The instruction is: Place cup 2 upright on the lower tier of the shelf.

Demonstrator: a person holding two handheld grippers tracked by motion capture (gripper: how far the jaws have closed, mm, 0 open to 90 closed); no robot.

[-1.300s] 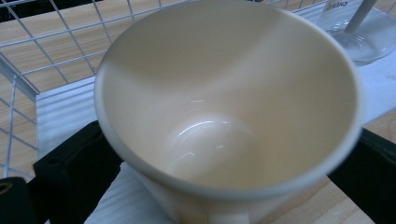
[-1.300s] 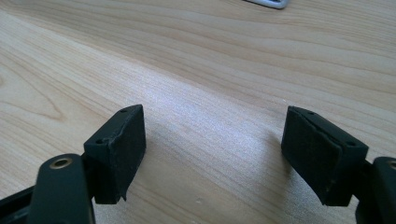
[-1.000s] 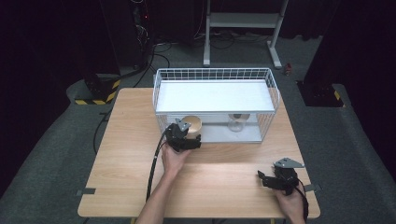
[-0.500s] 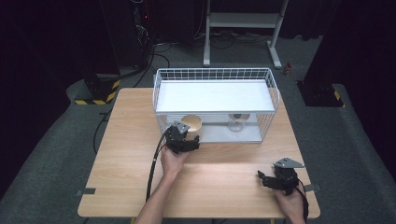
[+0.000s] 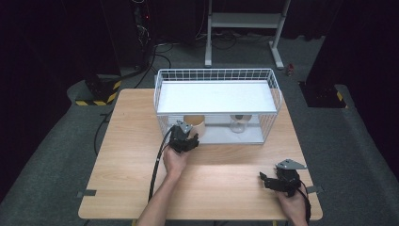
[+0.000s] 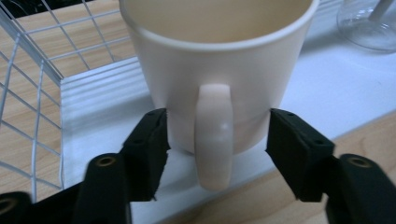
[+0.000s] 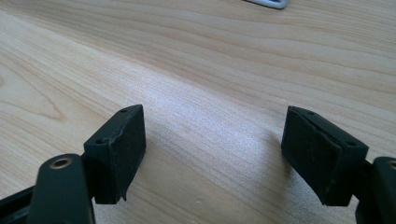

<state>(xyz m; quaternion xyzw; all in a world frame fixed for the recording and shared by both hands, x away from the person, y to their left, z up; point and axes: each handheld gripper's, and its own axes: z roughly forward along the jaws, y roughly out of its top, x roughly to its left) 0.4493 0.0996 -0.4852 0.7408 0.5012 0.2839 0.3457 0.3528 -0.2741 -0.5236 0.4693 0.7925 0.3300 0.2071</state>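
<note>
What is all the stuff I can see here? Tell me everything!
Table: one, light wood, middle of the floor.
Rack: one, white wire, two levels, at the table's far side.
Mug: one, cream, on the rack's bottom level, handle toward the left gripper.
Glass: one, clear, on the bottom level, right of the mug.
Stand: one, grey metal, on the floor behind the table.
Left gripper: one, black; jaws have just been closing and now press the mug's sides.
Right gripper: one, black, open over bare table at the near right corner.
</note>
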